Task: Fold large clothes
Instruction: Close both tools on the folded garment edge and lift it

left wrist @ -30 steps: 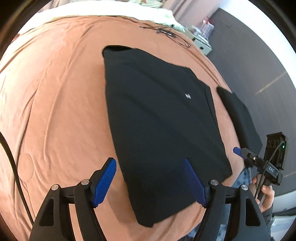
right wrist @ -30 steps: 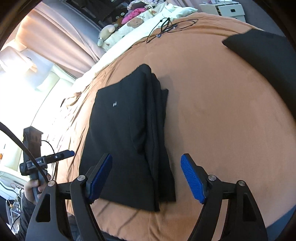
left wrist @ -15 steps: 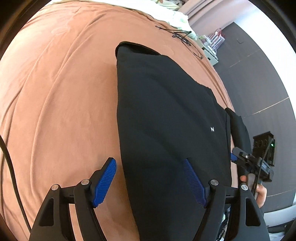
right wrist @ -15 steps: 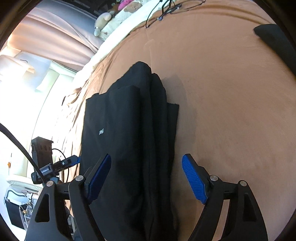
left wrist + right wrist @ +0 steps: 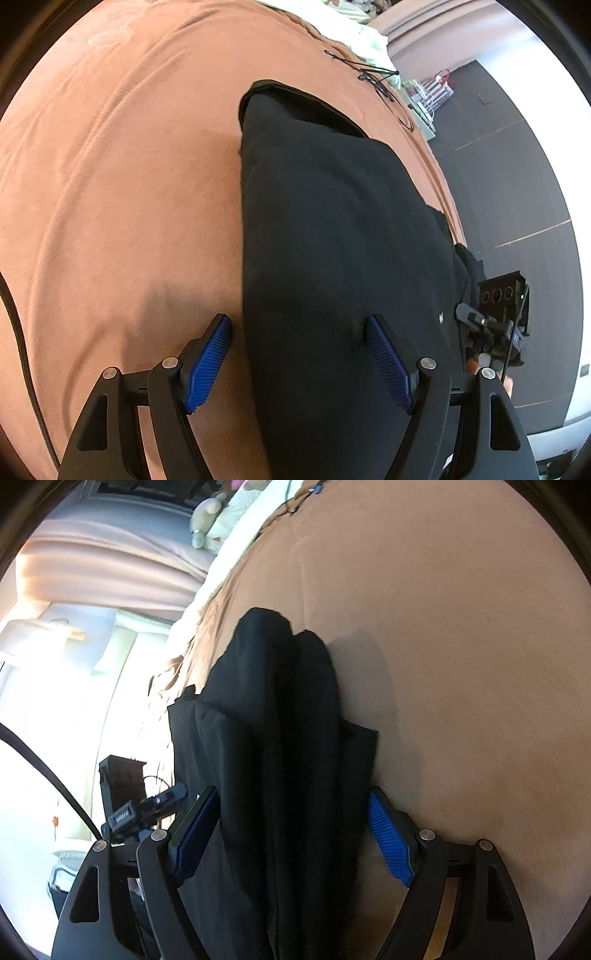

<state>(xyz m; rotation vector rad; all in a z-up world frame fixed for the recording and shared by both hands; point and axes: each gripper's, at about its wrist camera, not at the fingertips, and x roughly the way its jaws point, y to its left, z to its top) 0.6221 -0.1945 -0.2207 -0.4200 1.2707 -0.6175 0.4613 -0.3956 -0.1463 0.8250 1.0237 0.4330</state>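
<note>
A: We see the folded black garment lying on the brown bedspread, running from about 12 o'clock down to 6 in the left wrist view. Our left gripper straddles its near left edge with jaws spread wide, holding nothing; the left pad sits over bare bedspread, the right pad over the cloth.

B: From the right wrist view we have the same black garment, bunched into thick lengthwise folds. Our right gripper is also wide open around its near end, nothing clamped; whether the pads touch the fabric we cannot tell.

A: What else lies around us?

B: A thin black cable lies on the bedspread at 1 o'clock beyond the garment, with pale bedding just past it. At 3 o'clock there is dark floor. In the right view, a stuffed toy rests at 11 o'clock by the curtain.

A: The bulk of the garment hides the bedspread between our pads.
</note>
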